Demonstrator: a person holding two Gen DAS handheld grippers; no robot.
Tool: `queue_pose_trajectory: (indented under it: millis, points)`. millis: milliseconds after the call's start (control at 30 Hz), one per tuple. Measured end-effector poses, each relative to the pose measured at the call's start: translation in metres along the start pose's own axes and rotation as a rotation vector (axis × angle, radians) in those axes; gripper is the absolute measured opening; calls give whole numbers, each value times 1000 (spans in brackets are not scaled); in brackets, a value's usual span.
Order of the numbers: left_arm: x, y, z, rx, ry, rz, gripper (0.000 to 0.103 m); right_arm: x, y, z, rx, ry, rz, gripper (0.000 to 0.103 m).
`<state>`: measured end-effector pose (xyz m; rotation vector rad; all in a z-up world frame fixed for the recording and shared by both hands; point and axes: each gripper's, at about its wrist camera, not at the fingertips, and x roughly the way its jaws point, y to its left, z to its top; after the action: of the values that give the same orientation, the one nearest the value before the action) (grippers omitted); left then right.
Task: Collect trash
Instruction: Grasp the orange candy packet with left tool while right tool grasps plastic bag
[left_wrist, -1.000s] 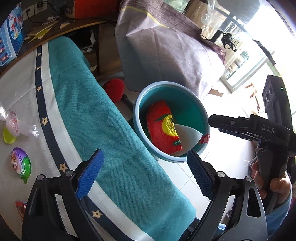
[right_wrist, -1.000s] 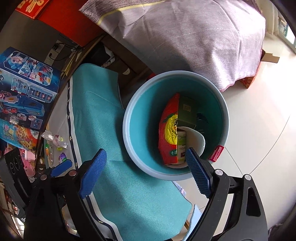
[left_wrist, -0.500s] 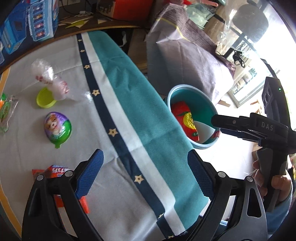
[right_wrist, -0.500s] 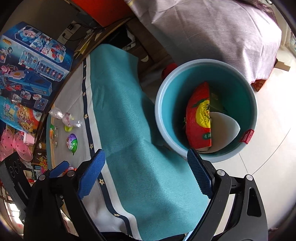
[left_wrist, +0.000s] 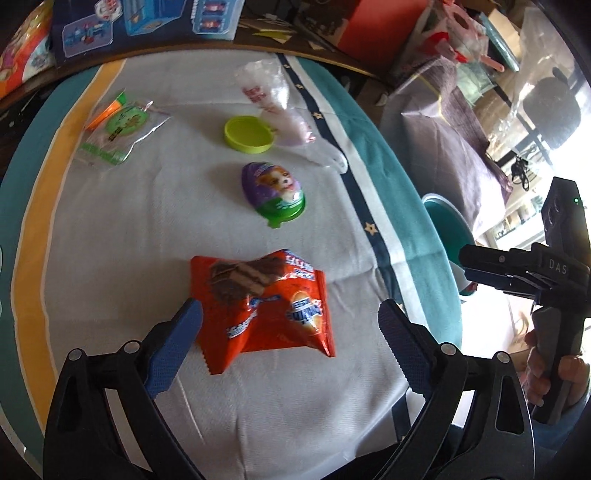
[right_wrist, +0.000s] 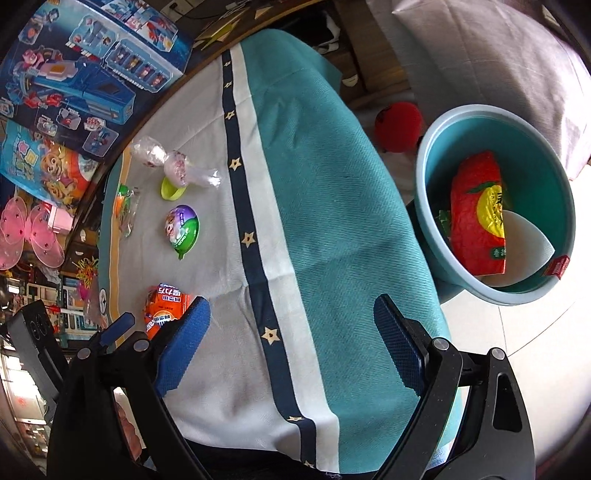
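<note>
Lying on the tabletop (left_wrist: 110, 258), the orange snack wrapper (left_wrist: 264, 306) now sits just ahead of the left gripper (left_wrist: 290, 341), whose fingers are opening with nothing between them — a second ago this view showed the teal bin (right_wrist: 495, 206) instead. Both grippers have swung back from the bin to the litter, so a fresh pickup looks next. The right gripper (right_wrist: 291, 347) hangs spread and empty over the cloth's star stripe — the bin well off to its right.
</note>
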<state>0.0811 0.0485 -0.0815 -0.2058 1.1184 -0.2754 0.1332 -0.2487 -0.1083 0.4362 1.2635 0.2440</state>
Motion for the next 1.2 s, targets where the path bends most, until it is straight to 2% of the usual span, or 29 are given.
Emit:
queue_pose_trajectory:
  millis: [100, 500, 833, 867, 933, 1000, 1200]
  points:
    - [5, 9, -3, -21, 18, -2, 96, 6, 6, 0, -7, 18, -2, 86]
    - [34, 7, -7, -31, 75, 16, 97, 15, 6, 2, 5, 46, -18, 86]
    - [43, -5, -1, 22, 43, 47, 98, 18, 12, 6, -7, 58, -35, 86]
    - [43, -7, -2, 42, 32, 57, 94, 19, 14, 7, -12, 58, -38, 86]
    - [42, -12, -4, 83, 7, 84, 66, 20, 18, 8, -19, 59, -45, 86]
    - [39, -10, -4, 79, 8, 53, 52, 22, 22, 10, -22, 61, -49, 86]
    - [29, 19, 3, 14, -8, 22, 49, 28, 50, 20, -80, 53, -51, 86]
